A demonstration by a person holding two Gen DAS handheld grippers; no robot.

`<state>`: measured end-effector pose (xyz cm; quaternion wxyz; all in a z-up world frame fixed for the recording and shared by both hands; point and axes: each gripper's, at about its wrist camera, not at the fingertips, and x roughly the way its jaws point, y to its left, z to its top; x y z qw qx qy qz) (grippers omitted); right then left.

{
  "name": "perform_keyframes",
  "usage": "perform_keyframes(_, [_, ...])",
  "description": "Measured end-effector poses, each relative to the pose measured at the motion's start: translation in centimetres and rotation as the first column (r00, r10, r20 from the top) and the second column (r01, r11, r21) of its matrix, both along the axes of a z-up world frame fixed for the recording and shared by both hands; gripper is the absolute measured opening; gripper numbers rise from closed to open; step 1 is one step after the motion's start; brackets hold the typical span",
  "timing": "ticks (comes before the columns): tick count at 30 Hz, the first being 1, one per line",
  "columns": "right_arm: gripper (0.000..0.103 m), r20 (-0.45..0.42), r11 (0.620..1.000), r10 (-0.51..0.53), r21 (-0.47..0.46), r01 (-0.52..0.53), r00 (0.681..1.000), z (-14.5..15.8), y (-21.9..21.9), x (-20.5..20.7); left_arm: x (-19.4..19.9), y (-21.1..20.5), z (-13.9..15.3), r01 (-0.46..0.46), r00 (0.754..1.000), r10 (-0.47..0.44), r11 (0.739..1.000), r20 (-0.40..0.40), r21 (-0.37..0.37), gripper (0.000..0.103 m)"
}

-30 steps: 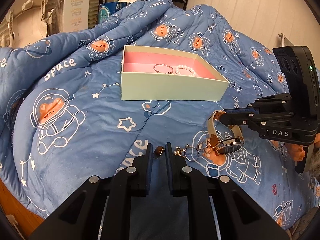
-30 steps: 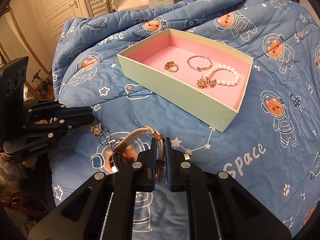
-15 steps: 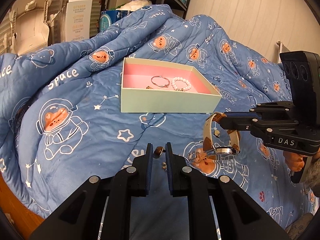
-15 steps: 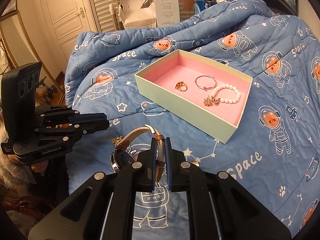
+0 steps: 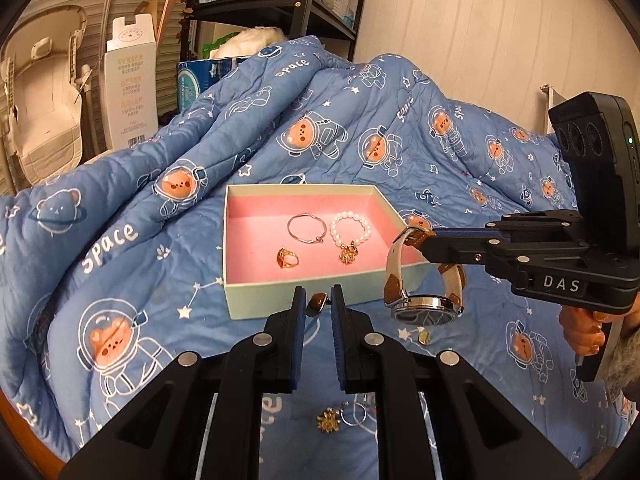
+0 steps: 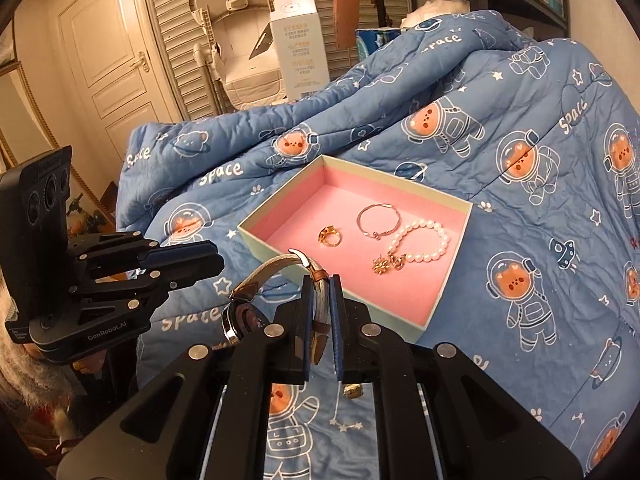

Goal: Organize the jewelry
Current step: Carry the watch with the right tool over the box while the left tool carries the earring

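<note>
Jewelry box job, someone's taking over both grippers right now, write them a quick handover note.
Left gripper: shut on a small brown-stoned piece, just short of the box's near wall.
Right gripper: shut on the watch strap; the watch hangs clear of the quilt.
Done: bangle, pearl bracelet and gold ring lie in the pink-lined box.
Left: put both held pieces in the box, then collect the gold charm with rings and the small gold piece on the quilt below the grippers.

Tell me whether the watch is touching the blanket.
Apart. In the left wrist view the watch hangs by its strap from the right gripper, with its case clear above the blanket.
</note>
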<state>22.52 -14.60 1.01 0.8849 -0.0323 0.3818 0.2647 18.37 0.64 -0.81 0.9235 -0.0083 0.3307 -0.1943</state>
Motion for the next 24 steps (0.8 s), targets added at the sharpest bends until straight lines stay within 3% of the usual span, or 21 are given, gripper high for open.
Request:
perform_keyframes(10, [0.009,0.014,0.996,-0.087,-0.028,0.087,0.996,0.0,-0.4,4.4,5.7,-0.5,0.4,-0.04,0.998,0.04,0.999,-0.05,0.016,0.012])
perform_keyframes(15, [0.009,-0.038,0.993,-0.108,-0.044,0.107,0.993,-1.5,-0.3,6.8,9.1,-1.1,0.4,-0.043,0.996,0.045,0.999,-0.083,0.033,0.012])
perform_keyframes(24, [0.009,-0.187,0.99,-0.138,0.011,0.143,0.973,-4.1,-0.6,10.1,14.0,-2.9,-1.9,-0.044,0.98,0.063,0.994,-0.187,0.1,0.012])
